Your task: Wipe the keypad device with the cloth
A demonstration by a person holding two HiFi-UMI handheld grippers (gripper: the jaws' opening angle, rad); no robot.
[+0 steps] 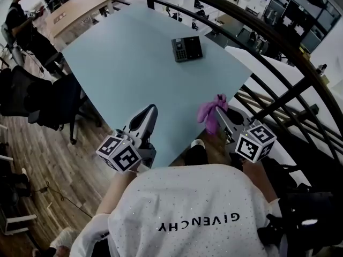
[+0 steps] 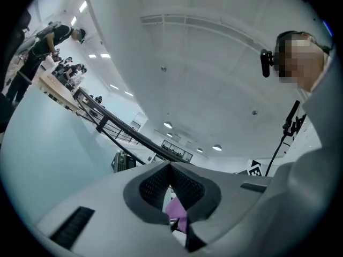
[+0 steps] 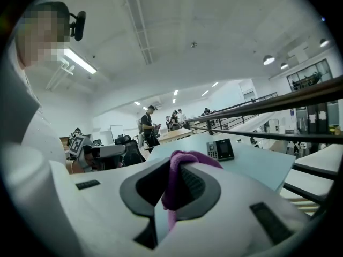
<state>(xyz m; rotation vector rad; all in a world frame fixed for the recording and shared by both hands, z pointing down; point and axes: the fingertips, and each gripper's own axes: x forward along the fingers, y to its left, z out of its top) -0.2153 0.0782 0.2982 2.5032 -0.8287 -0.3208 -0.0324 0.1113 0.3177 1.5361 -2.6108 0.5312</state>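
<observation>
Right gripper [image 1: 224, 114] clamps the crumpled purple cloth [image 1: 209, 114], evidently ready for wiping. Left gripper [image 1: 148, 113] is closed and empty. The black keypad device [image 1: 187, 48] lies well apart.

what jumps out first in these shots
The purple cloth pinched in the jaws of the right gripper, at the near edge of the pale blue table, stands out most. Next is the dark keypad device, lying alone toward that table's far side.

The left gripper [image 1: 151, 109] and right gripper [image 1: 221, 112] are pale grey with dark bumpy pads [image 3: 143, 190] and black-and-white cubes [image 1: 119, 153] at the back. Behind them is a white spotty shirt [image 1: 198, 197].
</observation>
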